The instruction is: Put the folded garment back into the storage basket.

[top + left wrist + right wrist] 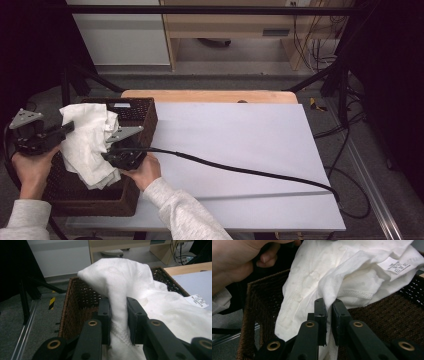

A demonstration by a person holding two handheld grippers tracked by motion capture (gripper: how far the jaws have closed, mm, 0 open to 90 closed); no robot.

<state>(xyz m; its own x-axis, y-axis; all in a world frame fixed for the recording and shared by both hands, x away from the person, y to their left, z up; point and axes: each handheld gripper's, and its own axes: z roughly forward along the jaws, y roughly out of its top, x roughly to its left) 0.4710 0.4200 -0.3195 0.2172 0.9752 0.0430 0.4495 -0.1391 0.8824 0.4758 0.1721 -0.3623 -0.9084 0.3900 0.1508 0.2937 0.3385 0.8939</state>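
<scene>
At the left of the high view, a crumpled white cotton cloth (pixel 90 142) with stitched hems hangs over a dark brown woven wicker basket (pixel 142 117). Both the left gripper (pixel 118 315) and right gripper (pixel 329 315) have jaws pinched on its folds.

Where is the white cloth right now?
In the high view the white cloth is at the table's left end, held up over the brown wicker basket, pinched between the left tool and the right tool.
</scene>
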